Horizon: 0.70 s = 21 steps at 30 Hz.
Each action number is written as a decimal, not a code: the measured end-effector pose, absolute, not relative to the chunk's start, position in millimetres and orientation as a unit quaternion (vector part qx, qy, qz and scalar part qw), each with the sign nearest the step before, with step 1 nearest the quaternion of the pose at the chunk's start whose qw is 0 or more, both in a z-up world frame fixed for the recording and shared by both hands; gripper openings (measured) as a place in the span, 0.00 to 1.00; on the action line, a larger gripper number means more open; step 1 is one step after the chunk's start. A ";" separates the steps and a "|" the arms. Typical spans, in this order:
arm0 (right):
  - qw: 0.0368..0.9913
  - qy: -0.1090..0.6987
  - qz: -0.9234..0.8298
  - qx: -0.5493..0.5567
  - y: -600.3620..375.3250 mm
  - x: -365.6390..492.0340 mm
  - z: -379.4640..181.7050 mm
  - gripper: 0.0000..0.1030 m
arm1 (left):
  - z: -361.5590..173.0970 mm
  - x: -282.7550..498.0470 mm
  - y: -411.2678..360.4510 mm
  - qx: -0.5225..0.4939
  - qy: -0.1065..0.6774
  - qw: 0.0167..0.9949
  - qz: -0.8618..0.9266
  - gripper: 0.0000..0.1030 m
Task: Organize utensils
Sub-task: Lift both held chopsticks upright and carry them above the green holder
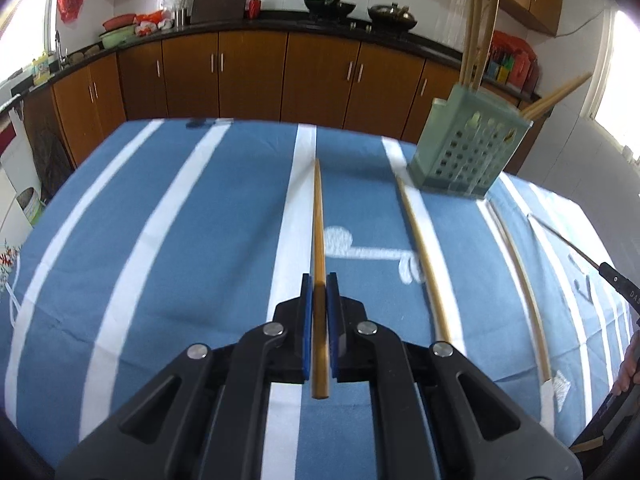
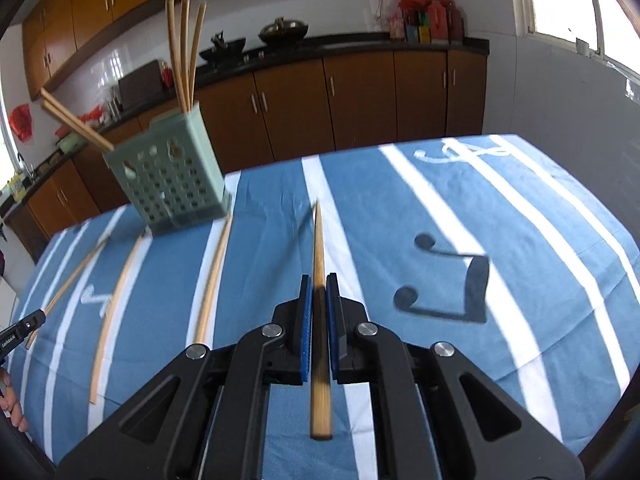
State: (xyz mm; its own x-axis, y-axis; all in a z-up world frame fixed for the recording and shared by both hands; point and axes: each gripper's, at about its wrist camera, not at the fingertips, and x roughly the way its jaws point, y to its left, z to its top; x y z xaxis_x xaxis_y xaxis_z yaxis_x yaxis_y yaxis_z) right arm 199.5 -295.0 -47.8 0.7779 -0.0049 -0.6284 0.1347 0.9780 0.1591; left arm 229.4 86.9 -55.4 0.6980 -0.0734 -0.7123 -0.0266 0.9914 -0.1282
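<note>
Both claws sit closest to my cameras, and each one is clamped on a chopstick. On my left claw, the blue pads pinch a brown stick that runs straight ahead toward 12 o'clock, its butt end poking back past the pads. My right claw grips its own stick the same way, tip pointing at 12 o'clock above the striped cloth on the desk.

From the left camera, the green holder stands at about 1 o'clock, on the cloth. Several chopsticks rise upright from it, and a pair leans out over its right rim. Two loose sticks lie on the cloth at 2 o'clock: a tan one whose far tip ends just beside the holder's base, and a paler one farther right.

From the right camera, the holder is at 10 o'clock, with three loose sticks lying on the cloth below it. My left claw's tip shows at the left edge at 9 o'clock.
</note>
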 end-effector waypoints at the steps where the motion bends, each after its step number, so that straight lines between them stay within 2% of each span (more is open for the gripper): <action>1: 0.942 0.319 -0.038 0.101 -297.7 197.3 -40.0 0.07 | -45.2 227.5 88.4 -0.066 0.375 0.924 -0.013 0.08; 11: 0.960 0.252 -0.036 0.113 -307.9 187.6 4.9 0.07 | 22.6 224.2 99.2 -0.084 0.289 0.954 -0.016 0.08; 21: 0.963 0.243 -0.031 0.113 -306.7 187.0 13.7 0.07 | 46.8 228.4 97.8 -0.079 0.263 0.961 -0.018 0.08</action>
